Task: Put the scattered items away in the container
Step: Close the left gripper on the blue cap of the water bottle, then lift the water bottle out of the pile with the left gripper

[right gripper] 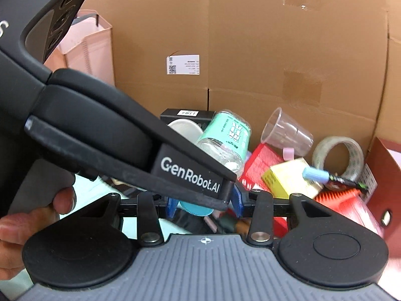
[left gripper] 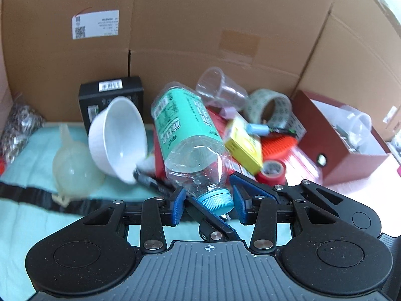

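A clear plastic bottle [left gripper: 185, 128] with a mint-green label and a light blue cap [left gripper: 216, 202] is tilted, cap end toward me, over a heap of items. My left gripper [left gripper: 208, 205] is shut on the cap end. Its right pad touches the cap. A blue finger [left gripper: 213, 223] of the right gripper crosses under the cap beside the left pad. In the right wrist view my right gripper [right gripper: 204, 205] is shut on the same cap [right gripper: 194, 210]. The left gripper's black body [right gripper: 190, 175] crosses in front and hides the bottle's [right gripper: 225, 135] neck.
Behind the bottle lie a white bowl [left gripper: 117, 135], a translucent funnel [left gripper: 72, 170], a black box [left gripper: 110, 95], a clear cup [left gripper: 220, 87], a tape roll [left gripper: 270, 107], a yellow box [left gripper: 243, 148] and red tape [left gripper: 272, 173]. An open dark red box [left gripper: 351, 150] stands right. Cardboard walls [left gripper: 200, 25] close the back.
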Tool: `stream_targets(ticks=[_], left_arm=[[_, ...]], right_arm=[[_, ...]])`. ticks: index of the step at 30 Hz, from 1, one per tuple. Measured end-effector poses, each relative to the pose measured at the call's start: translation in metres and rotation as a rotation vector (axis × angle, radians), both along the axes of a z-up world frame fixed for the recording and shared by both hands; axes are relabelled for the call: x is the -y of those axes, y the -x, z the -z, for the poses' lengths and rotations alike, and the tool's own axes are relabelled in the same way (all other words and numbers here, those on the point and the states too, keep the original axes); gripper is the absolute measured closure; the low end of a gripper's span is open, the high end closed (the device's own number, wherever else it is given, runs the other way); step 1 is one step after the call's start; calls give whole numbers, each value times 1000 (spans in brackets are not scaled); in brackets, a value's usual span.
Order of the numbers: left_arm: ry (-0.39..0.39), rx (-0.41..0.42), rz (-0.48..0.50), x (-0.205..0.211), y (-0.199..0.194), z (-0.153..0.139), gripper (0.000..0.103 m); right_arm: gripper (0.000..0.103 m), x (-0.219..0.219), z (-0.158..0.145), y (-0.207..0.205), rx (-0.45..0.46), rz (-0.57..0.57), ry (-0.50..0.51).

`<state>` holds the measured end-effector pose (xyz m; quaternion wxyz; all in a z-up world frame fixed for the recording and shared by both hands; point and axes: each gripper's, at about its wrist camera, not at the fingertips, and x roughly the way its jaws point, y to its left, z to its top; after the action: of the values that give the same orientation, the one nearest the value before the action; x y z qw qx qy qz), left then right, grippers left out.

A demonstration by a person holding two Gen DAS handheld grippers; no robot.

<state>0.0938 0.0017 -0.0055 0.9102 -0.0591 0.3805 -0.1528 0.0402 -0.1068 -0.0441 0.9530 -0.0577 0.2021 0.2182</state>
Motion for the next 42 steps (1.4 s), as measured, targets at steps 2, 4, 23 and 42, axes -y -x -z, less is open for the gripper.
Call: stream_targets(ticks=[2,4,23,42], left_arm=[[19,-13,1,1,14,3,60],[34,-27,6,3,30,5,61],[58,-177,120,56,125,49,56],[14,-29,4,40,121,23,14]], right_arm=[[54,6,1,14,-7,-2,5],[54,5,2,25,-15,-3,14],[55,64,28,126,-166,24,40],[21,72,20,121,-144,77,-42]])
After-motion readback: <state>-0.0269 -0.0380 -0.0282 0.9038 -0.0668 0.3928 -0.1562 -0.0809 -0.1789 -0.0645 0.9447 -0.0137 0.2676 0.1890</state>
